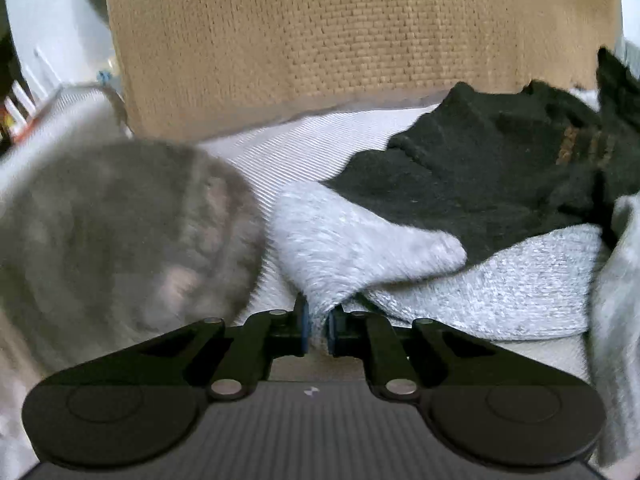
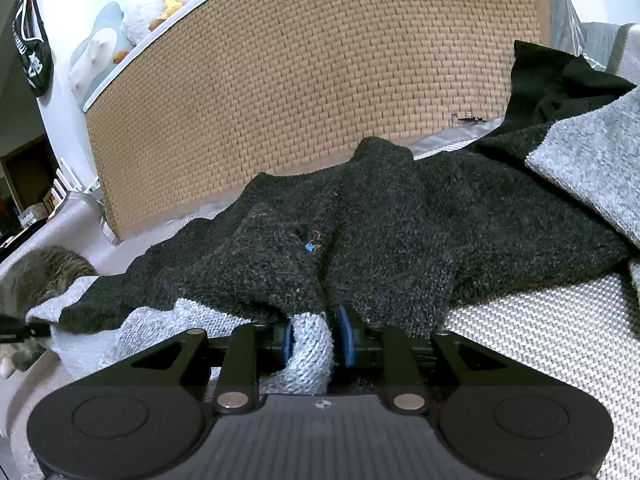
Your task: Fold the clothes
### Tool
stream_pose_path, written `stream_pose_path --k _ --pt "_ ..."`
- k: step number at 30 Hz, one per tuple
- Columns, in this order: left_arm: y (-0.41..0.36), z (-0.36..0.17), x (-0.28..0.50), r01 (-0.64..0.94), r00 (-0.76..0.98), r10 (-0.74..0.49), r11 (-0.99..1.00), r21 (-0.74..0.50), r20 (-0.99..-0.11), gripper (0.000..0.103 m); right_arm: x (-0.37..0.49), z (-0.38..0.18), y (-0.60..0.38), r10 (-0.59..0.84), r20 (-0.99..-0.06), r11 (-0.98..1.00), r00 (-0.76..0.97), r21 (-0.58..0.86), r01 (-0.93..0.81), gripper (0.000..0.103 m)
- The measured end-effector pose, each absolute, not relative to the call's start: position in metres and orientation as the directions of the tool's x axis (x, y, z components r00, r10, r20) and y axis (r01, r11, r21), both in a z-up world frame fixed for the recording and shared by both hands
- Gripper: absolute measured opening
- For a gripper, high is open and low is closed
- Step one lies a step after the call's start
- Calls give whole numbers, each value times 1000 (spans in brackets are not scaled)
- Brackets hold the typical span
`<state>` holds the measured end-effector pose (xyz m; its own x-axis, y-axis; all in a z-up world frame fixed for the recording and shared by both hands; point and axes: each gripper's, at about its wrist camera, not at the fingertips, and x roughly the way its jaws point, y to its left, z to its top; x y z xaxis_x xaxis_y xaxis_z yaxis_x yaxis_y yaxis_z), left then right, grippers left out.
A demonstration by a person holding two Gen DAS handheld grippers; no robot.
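A knitted sweater, light grey below and black above, lies spread on a white woven bed surface [image 2: 540, 340]. In the left wrist view my left gripper [image 1: 318, 330] is shut on a light grey corner of the sweater [image 1: 360, 248], the knit pinched between its blue pads. The black part [image 1: 480, 168] stretches off to the right. In the right wrist view my right gripper [image 2: 314, 340] is shut on a thick light grey fold of the sweater [image 2: 312, 352] under the black knit [image 2: 380, 232], which bunches up just ahead of the fingers.
A grey tabby cat [image 1: 120, 232] sits right next to the left gripper, blurred; the cat [image 2: 44, 276] also shows at the left edge of the right wrist view. A tan woven headboard [image 2: 300, 80] stands behind the bed. Plush toys [image 2: 152, 4] sit on top of it.
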<state>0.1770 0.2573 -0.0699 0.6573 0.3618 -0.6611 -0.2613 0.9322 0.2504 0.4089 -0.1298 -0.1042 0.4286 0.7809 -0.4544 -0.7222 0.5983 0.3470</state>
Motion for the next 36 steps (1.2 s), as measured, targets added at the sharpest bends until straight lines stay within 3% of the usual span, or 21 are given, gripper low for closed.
stream_pose_path --k 5,9,17,20,27,31,36 --pt "256 -42 174 -243 667 480 863 443 -570 10 410 -104 -130 782 -454 597 427 347 -724 25" --pt "237 -19 172 -219 713 548 767 603 -437 10 410 -104 -130 782 -454 596 426 346 -724 25" --pt "214 9 176 -259 781 537 742 619 -317 11 410 -104 -131 783 -455 594 424 346 -726 25" --pt "206 9 181 -227 800 486 788 573 -351 12 410 -104 -131 783 -455 594 423 346 -727 25" --pt "200 -27 196 -105 763 354 893 437 -541 18 411 -104 -131 784 -455 593 421 348 -726 25" --pt "210 -48 192 -89 719 333 915 395 -610 43 412 -104 -131 785 -456 592 420 350 -726 25" --pt "223 -53 176 -91 693 365 900 427 -622 50 412 -104 -131 785 -457 591 417 353 -725 25"
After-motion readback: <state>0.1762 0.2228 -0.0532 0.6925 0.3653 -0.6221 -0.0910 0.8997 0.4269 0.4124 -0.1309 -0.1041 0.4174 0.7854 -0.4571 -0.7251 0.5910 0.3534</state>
